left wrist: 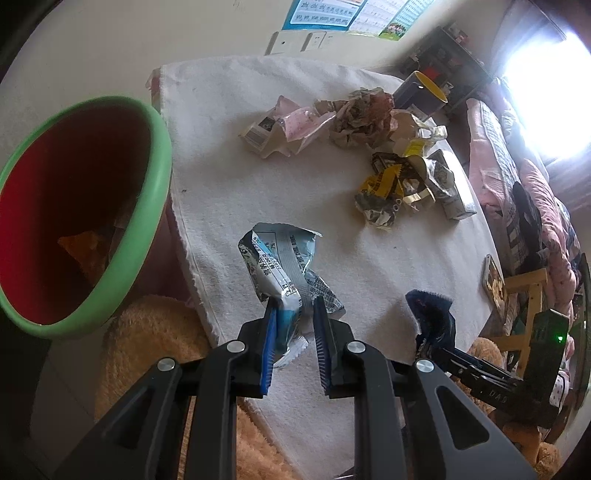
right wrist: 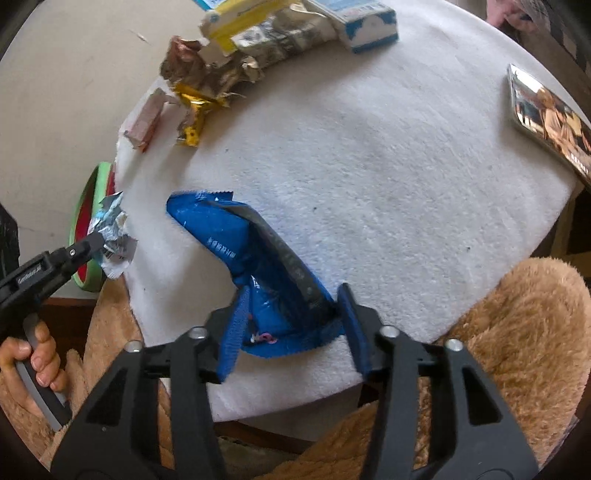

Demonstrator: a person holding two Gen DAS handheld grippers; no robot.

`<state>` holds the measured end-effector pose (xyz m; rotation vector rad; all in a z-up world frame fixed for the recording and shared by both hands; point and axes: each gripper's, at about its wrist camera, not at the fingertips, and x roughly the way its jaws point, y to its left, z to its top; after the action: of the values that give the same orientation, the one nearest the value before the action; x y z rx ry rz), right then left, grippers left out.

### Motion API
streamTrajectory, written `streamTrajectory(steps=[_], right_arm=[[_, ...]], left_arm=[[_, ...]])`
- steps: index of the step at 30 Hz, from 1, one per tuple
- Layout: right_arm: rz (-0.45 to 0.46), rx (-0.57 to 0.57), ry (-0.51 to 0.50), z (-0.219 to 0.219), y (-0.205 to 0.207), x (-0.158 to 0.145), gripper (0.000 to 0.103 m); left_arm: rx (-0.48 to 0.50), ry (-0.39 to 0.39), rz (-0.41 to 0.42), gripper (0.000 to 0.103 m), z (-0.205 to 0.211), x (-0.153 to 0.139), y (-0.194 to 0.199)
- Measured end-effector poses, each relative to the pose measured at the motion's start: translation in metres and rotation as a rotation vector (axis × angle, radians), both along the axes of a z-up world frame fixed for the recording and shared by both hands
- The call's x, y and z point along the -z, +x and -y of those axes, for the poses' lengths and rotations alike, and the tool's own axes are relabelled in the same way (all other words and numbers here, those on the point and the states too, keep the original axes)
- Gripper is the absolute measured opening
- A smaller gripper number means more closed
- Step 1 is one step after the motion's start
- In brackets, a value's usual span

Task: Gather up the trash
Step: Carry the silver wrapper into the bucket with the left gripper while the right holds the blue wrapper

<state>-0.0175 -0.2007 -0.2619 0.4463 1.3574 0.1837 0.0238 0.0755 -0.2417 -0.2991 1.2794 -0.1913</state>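
A crumpled silver-and-blue wrapper (left wrist: 284,266) rises from my left gripper (left wrist: 295,301), which is shut on its lower end above the white cloth-covered table (left wrist: 221,155). The right wrist view shows that left gripper (right wrist: 101,240) and its wrapper (right wrist: 114,229) beside the bin (right wrist: 98,177). A blue snack wrapper (right wrist: 236,236) lies on the cloth, its near end pinched between both pads of my right gripper (right wrist: 293,291). In the left wrist view the right gripper (left wrist: 424,339) holds this blue wrapper (left wrist: 430,310) sticking up. The red bin with a green rim (left wrist: 159,147) stands left of the table.
More trash lies at the table's far side: crumpled paper (left wrist: 354,114), a pink wrapper (left wrist: 303,122), yellow-black wrappers (left wrist: 384,188) and a small carton (right wrist: 369,22). A dark mug (left wrist: 421,92) and a phone (right wrist: 546,118) also sit there. Brown plush (right wrist: 517,332) surrounds the near edge.
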Motion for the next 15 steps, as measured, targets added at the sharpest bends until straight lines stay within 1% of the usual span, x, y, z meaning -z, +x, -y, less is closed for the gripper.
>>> streamTrajectory(steps=[3, 9, 13, 15], right_arm=[[0.035, -0.012, -0.005, -0.007, -0.001, -0.008, 0.026], [0.102, -0.010, 0.008, -0.009, 0.003, -0.032, 0.025], [0.106, 0.008, 0.037, -0.006, 0.008, -0.040, 0.025], [0.111, 0.007, 0.037, -0.012, 0.010, -0.043, 0.025]], left_arm=[[0.001, -0.001, 0.005, 0.017, 0.000, -0.001, 0.001], [-0.017, -0.004, 0.026, 0.017, -0.005, -0.007, 0.001], [-0.037, 0.000, 0.058, 0.017, -0.013, -0.017, 0.002], [-0.048, 0.005, 0.078, 0.017, -0.018, -0.023, 0.002]])
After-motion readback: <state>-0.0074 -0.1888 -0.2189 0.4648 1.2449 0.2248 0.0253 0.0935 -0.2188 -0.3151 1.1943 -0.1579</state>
